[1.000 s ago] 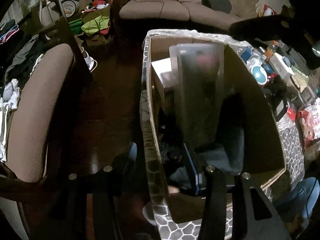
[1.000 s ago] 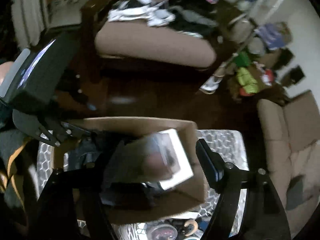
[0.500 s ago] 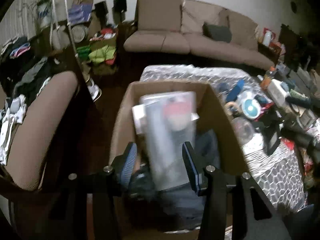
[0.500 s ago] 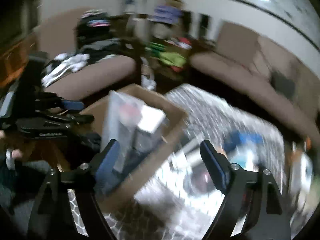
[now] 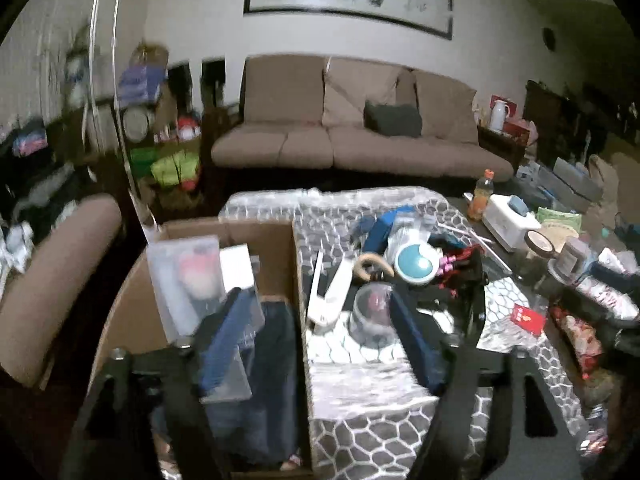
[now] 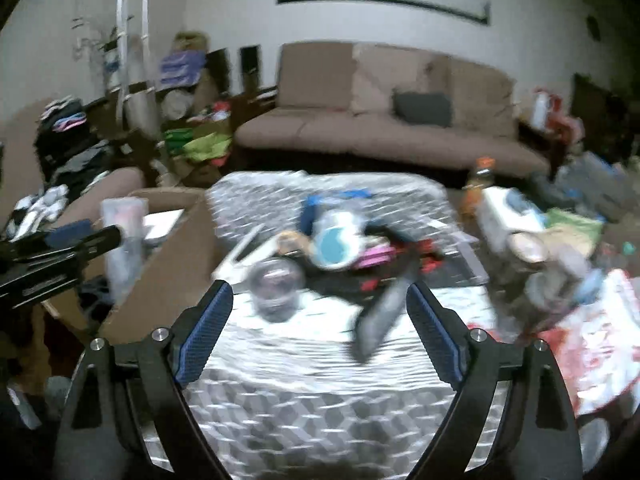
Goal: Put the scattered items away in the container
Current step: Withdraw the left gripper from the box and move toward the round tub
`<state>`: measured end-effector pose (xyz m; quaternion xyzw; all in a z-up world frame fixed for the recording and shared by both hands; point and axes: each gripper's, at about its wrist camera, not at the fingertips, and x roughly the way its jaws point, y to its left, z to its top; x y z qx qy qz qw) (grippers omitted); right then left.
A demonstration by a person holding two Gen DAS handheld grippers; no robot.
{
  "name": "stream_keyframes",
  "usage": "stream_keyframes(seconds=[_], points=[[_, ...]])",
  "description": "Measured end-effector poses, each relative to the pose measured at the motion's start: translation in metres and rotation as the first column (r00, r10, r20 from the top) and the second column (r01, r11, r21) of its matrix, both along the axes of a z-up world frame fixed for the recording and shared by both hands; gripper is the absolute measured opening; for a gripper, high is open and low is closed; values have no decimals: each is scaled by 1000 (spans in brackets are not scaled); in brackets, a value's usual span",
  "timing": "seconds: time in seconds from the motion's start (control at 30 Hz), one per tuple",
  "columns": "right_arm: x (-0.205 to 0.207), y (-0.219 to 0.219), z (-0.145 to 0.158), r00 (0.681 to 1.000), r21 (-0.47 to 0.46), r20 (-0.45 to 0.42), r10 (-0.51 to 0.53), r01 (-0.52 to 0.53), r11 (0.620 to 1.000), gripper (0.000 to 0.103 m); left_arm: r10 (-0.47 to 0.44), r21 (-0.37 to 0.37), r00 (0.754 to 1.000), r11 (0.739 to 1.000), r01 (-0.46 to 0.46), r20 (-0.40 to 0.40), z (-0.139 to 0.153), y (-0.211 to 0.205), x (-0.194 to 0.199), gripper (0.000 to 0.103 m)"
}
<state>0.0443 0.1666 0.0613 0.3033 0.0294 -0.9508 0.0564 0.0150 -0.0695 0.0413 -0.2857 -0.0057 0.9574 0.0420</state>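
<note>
1. My left hand-held gripper [image 5: 324,340] is spread wide and carries nothing; one finger sits over the cardboard box [image 5: 288,248], the other over the worktop [image 5: 360,432].
2. My right hand-held gripper [image 6: 316,336] is also wide apart and empty, poised above the patterned cloth and facing the pile.
3. Already in the box: a clear plastic package [image 5: 186,276] standing upright, a white flat box [image 5: 236,268] behind it, and dark blue fabric [image 5: 272,360] at the bottom. I judge the job partly done.
4. Left on the worktop, just beside the box: a white folded tool [image 5: 330,288], a clear dome-shaped cup [image 5: 370,312], a teal-and-white round gadget [image 5: 414,266], a wooden curved handle [image 5: 370,264], and blue, pink and red bits behind.
5. I'd guess the dome-shaped cup comes next, since it lies nearest both grippers; the right view is blurred, so finer detail escapes me.
</note>
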Motion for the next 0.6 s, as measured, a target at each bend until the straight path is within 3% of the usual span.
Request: stream_keyframes(seconds=[0.07,0.27,0.47,0.6], points=[[6,31,-1,999,-44,0,-34,34,998,97,2,12,1000,1000,-2,-13,1,6,-1,84],[2,111,-31,984,-224,154,-86,119,967,97,-50,136,997,990,42,55,-19,22,-13,85],[5,147,-46,968,-238,225,-113,167,957,97,-182,141,979,976,169,87,-54,82,-2,86],[7,152,-46,966,-225,237,-100,155,962,97,-239,74,964,970,232,116,-69,106,-5,86]])
